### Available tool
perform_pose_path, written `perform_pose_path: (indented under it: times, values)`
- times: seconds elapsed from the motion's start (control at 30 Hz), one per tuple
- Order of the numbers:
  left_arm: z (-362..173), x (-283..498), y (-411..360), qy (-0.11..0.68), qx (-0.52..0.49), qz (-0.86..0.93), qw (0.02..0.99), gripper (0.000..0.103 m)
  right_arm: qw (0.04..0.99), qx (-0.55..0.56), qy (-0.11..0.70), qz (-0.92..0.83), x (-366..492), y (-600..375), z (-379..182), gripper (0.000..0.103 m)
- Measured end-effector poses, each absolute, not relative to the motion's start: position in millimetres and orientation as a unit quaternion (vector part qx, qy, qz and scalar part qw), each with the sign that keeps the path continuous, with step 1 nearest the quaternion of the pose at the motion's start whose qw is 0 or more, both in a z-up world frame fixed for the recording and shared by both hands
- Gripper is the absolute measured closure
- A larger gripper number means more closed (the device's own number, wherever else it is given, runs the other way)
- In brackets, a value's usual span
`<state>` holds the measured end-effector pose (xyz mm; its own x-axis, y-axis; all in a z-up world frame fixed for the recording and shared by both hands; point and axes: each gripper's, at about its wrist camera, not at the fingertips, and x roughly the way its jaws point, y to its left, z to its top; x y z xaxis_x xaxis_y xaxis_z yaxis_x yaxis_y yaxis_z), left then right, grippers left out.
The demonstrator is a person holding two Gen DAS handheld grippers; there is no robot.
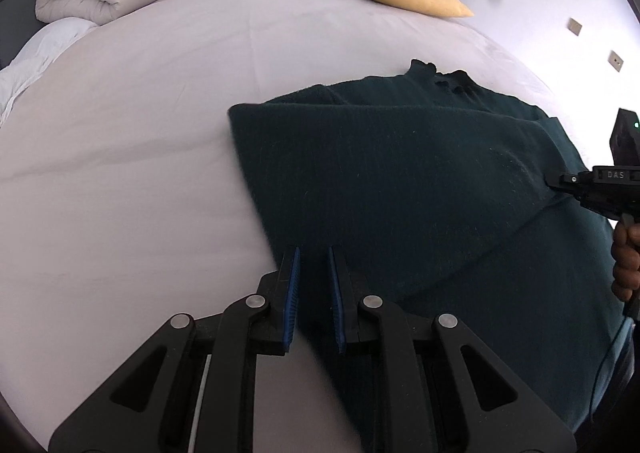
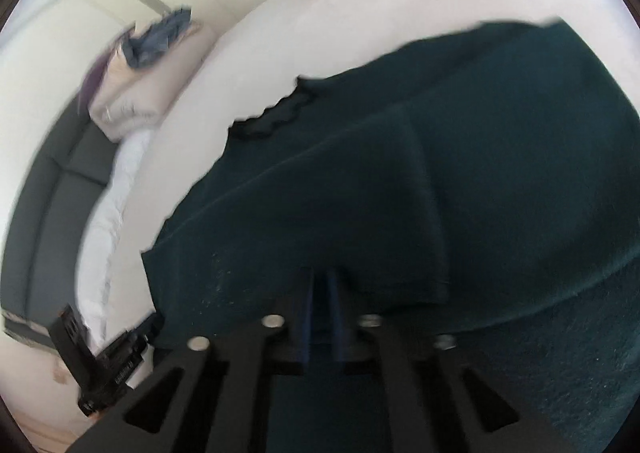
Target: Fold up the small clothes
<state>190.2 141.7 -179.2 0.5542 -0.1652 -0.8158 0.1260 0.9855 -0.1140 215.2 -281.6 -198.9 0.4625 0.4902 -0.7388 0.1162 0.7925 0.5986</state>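
The dark green sweater (image 1: 400, 181) lies partly folded on the bed (image 1: 140, 133). The left gripper (image 1: 314, 273) hovers narrowly parted at its near left edge (holding nothing); the right gripper (image 2: 320, 289), 2 pads nearly together, blurs over its folded sleeve.

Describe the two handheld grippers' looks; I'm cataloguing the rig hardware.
The left gripper has black linkage arms, silver pivot pins and ribbed blue pads. The right gripper matches; seen from the left wrist, its body reads "DAS", shows a green light and trails a thin cable.

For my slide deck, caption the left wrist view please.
Open left gripper hovers at the edge of a dark green sweater on the bed.
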Motion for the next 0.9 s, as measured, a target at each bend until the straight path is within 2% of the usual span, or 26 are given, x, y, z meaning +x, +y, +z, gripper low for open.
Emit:
perform_pose_path:
  times: [0.07,0.13,0.2,0.3,0.4,0.47,0.5,0.53,0.57,0.6,0.63,0.67,0.73,0.8,0.83,0.87,0.9]
  values:
    - [-167,185,144,0.451,-0.030,-0.068,0.889,0.088,0.801,0.308,0.501,0.115,208,-294,-195,0.103]
    - [-154,185,144,0.432,-0.038,-0.067,0.898,0.089,0.814,0.296,0.488,0.109,205,-301,-179,0.094]
    - [-145,189,135,0.420,-0.039,-0.076,0.903,0.089,0.825,0.300,0.464,0.120,207,-299,-164,0.068]
    - [-154,202,119,0.433,-0.025,-0.084,0.897,0.088,0.826,0.319,0.432,0.170,223,-286,-152,0.048]
    - [-186,214,123,0.469,-0.026,-0.078,0.879,0.088,0.819,0.326,0.426,0.203,244,-274,-167,0.037]
    - [-183,202,130,0.450,-0.040,-0.082,0.888,0.088,0.807,0.329,0.460,0.169,252,-280,-190,0.039]
    - [-183,196,133,0.454,-0.041,-0.082,0.886,0.088,0.802,0.347,0.456,0.169,248,-291,-201,0.057]
    - [-181,189,136,0.452,-0.044,-0.082,0.887,0.088,0.801,0.359,0.449,0.169,241,-298,-204,0.064]
    - [-180,181,142,0.450,-0.049,-0.081,0.888,0.088,0.798,0.373,0.443,0.166,232,-307,-205,0.067]
    - [-177,174,147,0.448,-0.056,-0.079,0.889,0.088,0.800,0.382,0.437,0.156,220,-319,-203,0.067]
    - [-173,165,153,0.445,-0.068,-0.075,0.890,0.086,0.806,0.378,0.436,0.132,208,-330,-199,0.062]
    - [-167,151,163,0.443,-0.099,-0.079,0.887,0.085,0.815,0.369,0.436,0.102,191,-340,-192,0.049]
    - [-164,127,177,0.440,-0.168,-0.094,0.877,0.082,0.832,0.360,0.411,0.094,154,-361,-172,0.043]
    - [-167,102,175,0.441,-0.206,-0.102,0.868,0.047,0.847,0.339,0.399,0.091,116,-376,-153,0.033]
    - [-166,85,178,0.438,-0.225,-0.111,0.863,0.015,0.852,0.325,0.399,0.091,98,-381,-145,0.032]
    - [-164,73,176,0.431,-0.238,-0.118,0.862,0.011,0.856,0.313,0.401,0.092,82,-387,-140,0.032]
    - [-163,57,176,0.427,-0.255,-0.129,0.858,0.011,0.858,0.300,0.405,0.093,65,-391,-135,0.032]
